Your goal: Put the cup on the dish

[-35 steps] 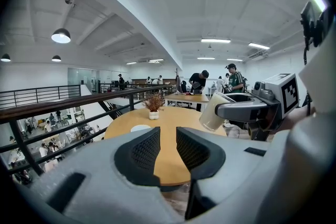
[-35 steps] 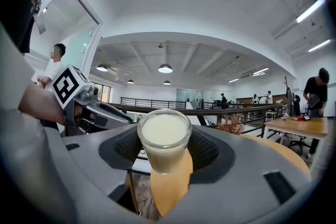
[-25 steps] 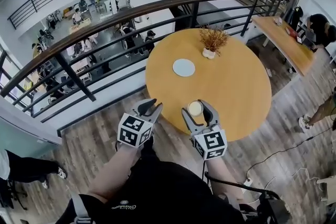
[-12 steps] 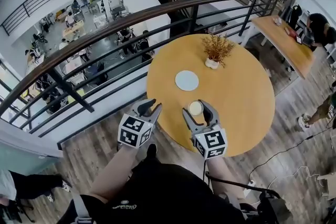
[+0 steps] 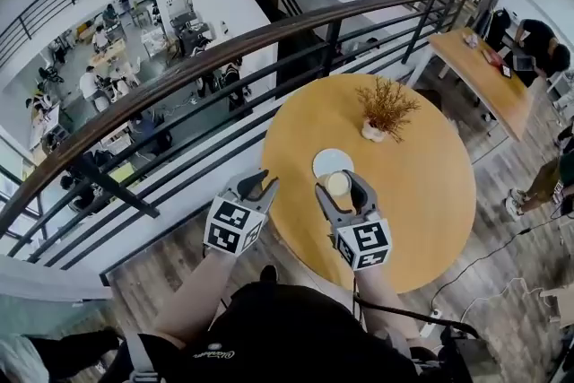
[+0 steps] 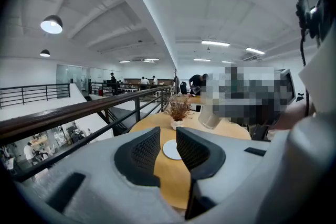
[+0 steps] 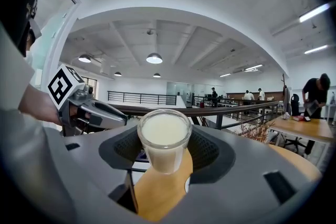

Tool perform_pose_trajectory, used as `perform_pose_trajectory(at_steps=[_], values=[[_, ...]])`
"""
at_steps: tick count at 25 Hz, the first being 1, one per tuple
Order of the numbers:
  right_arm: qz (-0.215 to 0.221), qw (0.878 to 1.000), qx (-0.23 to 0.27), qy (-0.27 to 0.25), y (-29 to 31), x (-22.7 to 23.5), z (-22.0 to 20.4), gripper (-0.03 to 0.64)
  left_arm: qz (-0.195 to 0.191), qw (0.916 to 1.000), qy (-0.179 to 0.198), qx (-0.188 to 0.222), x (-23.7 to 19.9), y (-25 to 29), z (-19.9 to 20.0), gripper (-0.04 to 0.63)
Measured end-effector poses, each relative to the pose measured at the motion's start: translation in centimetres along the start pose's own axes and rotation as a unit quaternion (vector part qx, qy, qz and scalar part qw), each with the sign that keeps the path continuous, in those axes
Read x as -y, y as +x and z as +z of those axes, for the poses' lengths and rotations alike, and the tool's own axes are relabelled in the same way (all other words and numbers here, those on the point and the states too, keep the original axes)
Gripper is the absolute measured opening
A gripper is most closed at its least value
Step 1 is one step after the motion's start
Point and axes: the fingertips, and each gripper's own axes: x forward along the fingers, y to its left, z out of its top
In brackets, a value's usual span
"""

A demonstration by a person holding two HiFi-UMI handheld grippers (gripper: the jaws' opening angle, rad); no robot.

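One cup (image 7: pixel 164 136), a clear glass filled with milky white liquid, is upright with its mouth up. The right tongs (image 5: pixel 340 189) pinch it above the round wooden desk (image 5: pixel 421 193), at the near edge of the single white dish (image 5: pixel 330 161). The left tongs (image 5: pixel 254 185) are narrowly spread and empty.

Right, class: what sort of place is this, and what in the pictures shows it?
Probably a mezzanine in an open-plan office or workspace: a railing overlooks people at desks on the floor below, and a round table with a dried plant stands beside it.
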Motion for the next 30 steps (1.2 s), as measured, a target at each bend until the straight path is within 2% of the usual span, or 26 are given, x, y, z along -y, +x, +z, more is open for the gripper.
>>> perform_pose_trajectory(at_steps=[6,12,21,30], values=[[-0.031,0.999,-0.017,-0.002,4.1,0.4,0.2,0.259,-0.038,0.9992,0.008,-0.007,-4.1,2.8,0.1,0.097],[-0.059,0.998,-0.032,0.009,4.9,2.0,-0.9,0.259,-0.074,0.9972,-0.005,-0.009,-4.3,5.5,0.0,0.097],[-0.074,0.997,0.002,0.01,5.1,5.2,0.7,0.259,-0.07,0.9973,0.022,-0.001,-3.7,7.8,2.7,0.097],[-0.077,0.997,-0.002,0.007,3.1,7.3,0.7,0.259,-0.074,0.997,0.023,0.005,-0.8,9.0,3.6,0.097]])
